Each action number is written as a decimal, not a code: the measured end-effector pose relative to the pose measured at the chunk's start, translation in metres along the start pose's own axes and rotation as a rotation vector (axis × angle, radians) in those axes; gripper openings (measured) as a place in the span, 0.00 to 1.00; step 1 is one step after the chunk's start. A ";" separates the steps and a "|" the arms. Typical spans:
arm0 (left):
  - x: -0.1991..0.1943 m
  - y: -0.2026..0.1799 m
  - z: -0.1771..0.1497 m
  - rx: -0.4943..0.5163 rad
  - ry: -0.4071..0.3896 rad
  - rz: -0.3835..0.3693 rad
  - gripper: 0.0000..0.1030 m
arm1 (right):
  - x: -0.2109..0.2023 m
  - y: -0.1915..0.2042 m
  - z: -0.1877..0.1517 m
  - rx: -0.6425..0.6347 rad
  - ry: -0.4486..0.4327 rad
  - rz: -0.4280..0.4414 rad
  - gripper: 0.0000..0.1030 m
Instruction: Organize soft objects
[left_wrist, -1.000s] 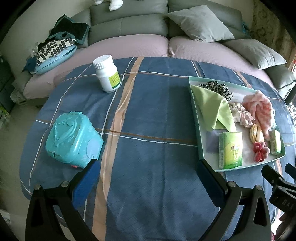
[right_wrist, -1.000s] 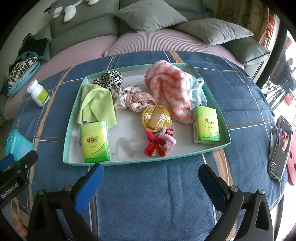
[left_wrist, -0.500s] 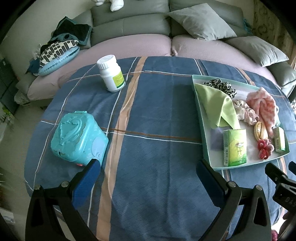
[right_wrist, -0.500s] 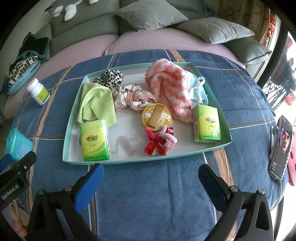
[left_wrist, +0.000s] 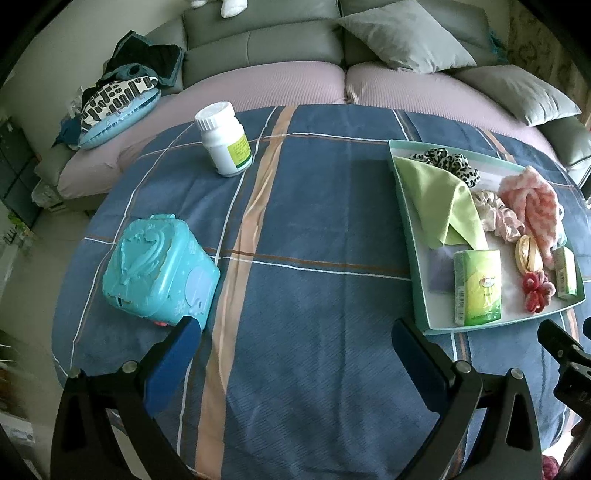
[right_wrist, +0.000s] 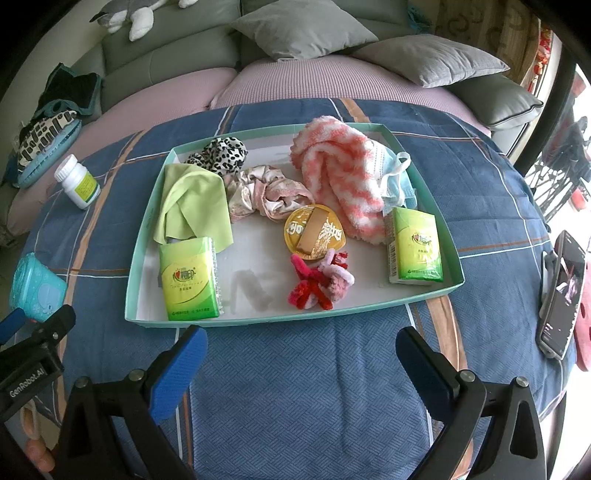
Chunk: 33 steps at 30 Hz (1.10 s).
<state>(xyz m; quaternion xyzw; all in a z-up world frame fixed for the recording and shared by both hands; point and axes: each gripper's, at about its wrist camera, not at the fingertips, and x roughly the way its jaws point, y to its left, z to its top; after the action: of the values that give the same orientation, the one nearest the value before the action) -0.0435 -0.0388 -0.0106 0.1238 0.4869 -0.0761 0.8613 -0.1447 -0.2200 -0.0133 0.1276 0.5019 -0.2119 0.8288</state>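
A teal tray (right_wrist: 146, 221) on the blue plaid tablecloth holds a green cloth (right_wrist: 192, 199), a leopard scrunchie (right_wrist: 219, 153), a satin scrunchie (right_wrist: 266, 194), a pink striped fluffy towel (right_wrist: 340, 170), a blue face mask (right_wrist: 397, 181), two green tissue packs (right_wrist: 190, 284) (right_wrist: 415, 245), a gold round packet (right_wrist: 314, 230) and a red-pink hair tie (right_wrist: 319, 282). The tray also shows in the left wrist view (left_wrist: 408, 221). My right gripper (right_wrist: 301, 354) is open and empty, just in front of the tray. My left gripper (left_wrist: 295, 343) is open and empty over bare cloth.
A teal plastic box (left_wrist: 159, 266) and a white pill bottle (left_wrist: 225, 138) stand left of the tray. A phone on a stand (right_wrist: 561, 291) is at the right table edge. A sofa with grey pillows (right_wrist: 428, 59) lies behind.
Both grippers have drawn back slightly and the left view has shifted left. Nothing on the table has moved.
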 end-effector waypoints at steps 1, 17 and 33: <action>0.000 0.000 0.000 0.000 0.002 0.001 1.00 | 0.000 0.000 0.000 -0.001 0.000 0.000 1.00; 0.002 0.001 -0.001 0.003 0.011 0.009 1.00 | 0.001 0.000 -0.001 -0.002 0.001 0.000 1.00; 0.003 0.002 -0.001 -0.005 0.015 0.018 1.00 | 0.003 -0.001 -0.002 -0.001 0.003 0.000 1.00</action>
<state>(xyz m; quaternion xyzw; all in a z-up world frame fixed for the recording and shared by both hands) -0.0424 -0.0366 -0.0134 0.1268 0.4925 -0.0662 0.8585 -0.1454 -0.2203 -0.0164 0.1275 0.5034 -0.2115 0.8280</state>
